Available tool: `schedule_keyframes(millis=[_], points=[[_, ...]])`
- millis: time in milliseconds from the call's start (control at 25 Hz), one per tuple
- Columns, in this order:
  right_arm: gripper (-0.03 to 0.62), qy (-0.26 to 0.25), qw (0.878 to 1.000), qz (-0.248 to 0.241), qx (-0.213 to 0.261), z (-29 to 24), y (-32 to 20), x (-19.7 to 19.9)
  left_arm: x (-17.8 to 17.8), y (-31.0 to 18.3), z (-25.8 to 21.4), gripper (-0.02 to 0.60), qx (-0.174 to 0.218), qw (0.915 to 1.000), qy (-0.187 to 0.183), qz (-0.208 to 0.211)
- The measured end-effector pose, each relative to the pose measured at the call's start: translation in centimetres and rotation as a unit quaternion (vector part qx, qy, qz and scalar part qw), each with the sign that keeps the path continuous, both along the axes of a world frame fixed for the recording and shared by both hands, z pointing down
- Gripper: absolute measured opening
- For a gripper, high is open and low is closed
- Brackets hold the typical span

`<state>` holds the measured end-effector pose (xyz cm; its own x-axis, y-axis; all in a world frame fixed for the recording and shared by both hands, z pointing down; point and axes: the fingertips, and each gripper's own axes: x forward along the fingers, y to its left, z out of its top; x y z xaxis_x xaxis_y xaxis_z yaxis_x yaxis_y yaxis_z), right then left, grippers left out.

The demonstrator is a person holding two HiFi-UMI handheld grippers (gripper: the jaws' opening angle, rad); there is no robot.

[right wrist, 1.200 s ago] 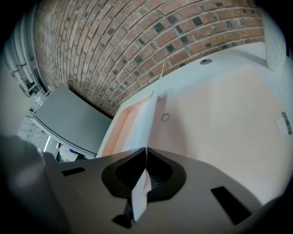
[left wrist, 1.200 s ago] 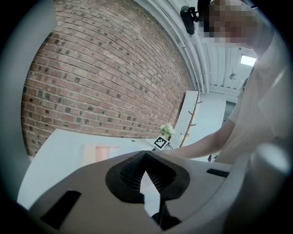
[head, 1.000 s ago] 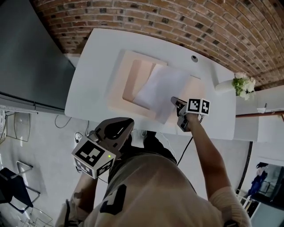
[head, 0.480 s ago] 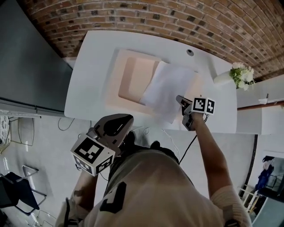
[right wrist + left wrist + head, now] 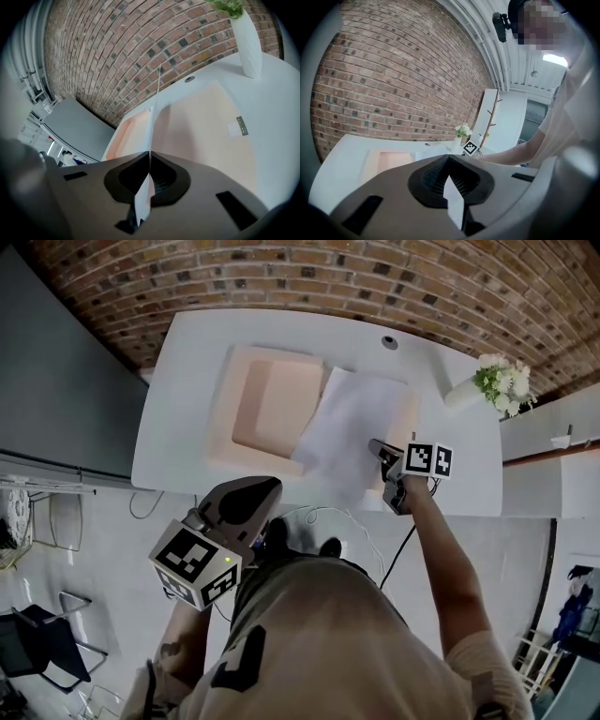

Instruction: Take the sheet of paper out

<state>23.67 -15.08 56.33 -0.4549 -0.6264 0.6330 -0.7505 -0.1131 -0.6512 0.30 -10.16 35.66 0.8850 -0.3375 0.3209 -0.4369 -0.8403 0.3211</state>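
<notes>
Right tool (image 5: 375, 446) reaches over a smooth white bench (image 5: 178, 409) with rounded corners, which stands against a rough red brick wall (image 5: 281, 277). A dark grey cabinet (image 5: 56, 381) is at the left of the bench and a pale floor (image 5: 103, 521) is below.

On the bench lies a shallow peach box (image 5: 272, 404), open, with a raised rim. The sheet of paper (image 5: 347, 427), thin and white, lies partly over the right side of the box. The jaws of the right tool are pressed together on its near edge.

The left tool (image 5: 258, 495) is held off the bench, near the person's body. Its jaws are together with nothing between them.

A white vase with flowers (image 5: 492, 385) stands at the right end of the bench.
</notes>
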Motion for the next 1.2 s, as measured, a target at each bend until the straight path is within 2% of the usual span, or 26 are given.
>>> schedule_keyframes(millis=[680, 1200], points=[[0.025, -0.036, 0.999, -0.001, 0.012, -0.1, 0.6, 1.6, 3.3, 1.4, -0.9, 0.014, 0.016, 0.9998, -0.015, 0.000], [0.025, -0.060, 0.998, -0.013, 0.035, -2.1, 1.1, 2.7, 6.0, 1.9, -2.2, 0.014, 0.030, 0.9993, -0.021, 0.010]])
